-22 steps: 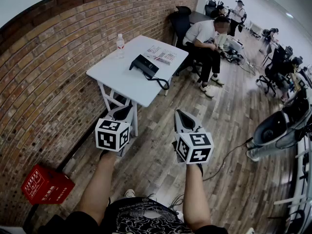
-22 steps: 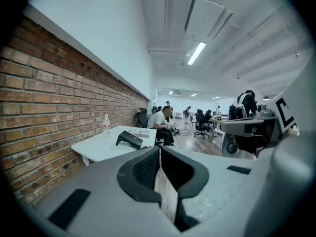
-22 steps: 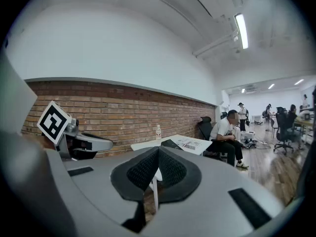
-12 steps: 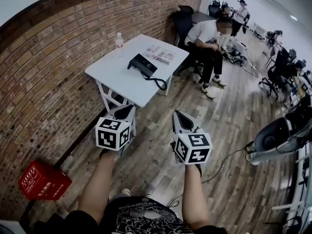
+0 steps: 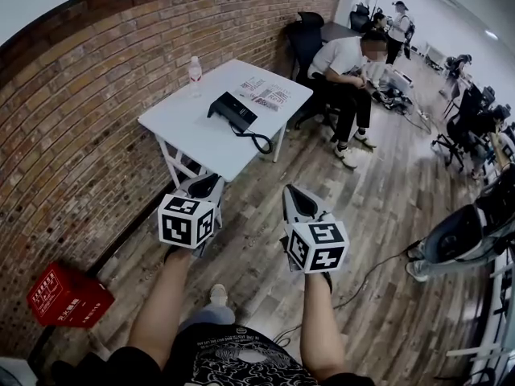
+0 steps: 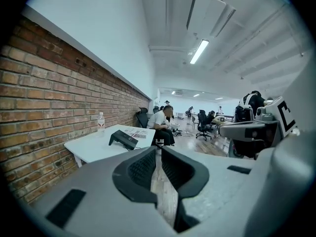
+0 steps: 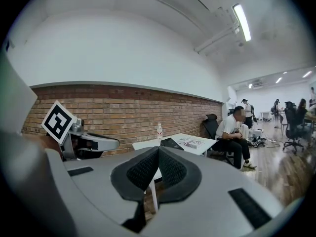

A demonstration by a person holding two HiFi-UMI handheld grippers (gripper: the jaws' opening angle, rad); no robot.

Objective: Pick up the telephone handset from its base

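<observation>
A black telephone (image 5: pixel 232 110) with its handset on the base sits on a white table (image 5: pixel 185 131) by the brick wall; its coiled cord (image 5: pixel 259 141) hangs over the front edge. The telephone (image 6: pixel 123 139) also shows far off in the left gripper view, and as a dark shape (image 7: pixel 171 143) in the right gripper view. My left gripper (image 5: pixel 206 187) is shut and empty, held in the air short of the table. My right gripper (image 5: pixel 296 201) is shut and empty too, beside it over the wooden floor. Both are well short of the phone.
A water bottle (image 5: pixel 194 71) and printed sheets (image 5: pixel 265 92) share the table. A seated person (image 5: pixel 348 71) is just past the table's far end, beside a black chair (image 5: pixel 304 32). A red crate (image 5: pixel 66 296) lies by the wall at lower left. Office chairs and a grey machine (image 5: pixel 463 232) stand at right.
The view has crept forward a little: table and crate sit slightly lower-left in the picture. Both grippers keep their pose and stay shut.
</observation>
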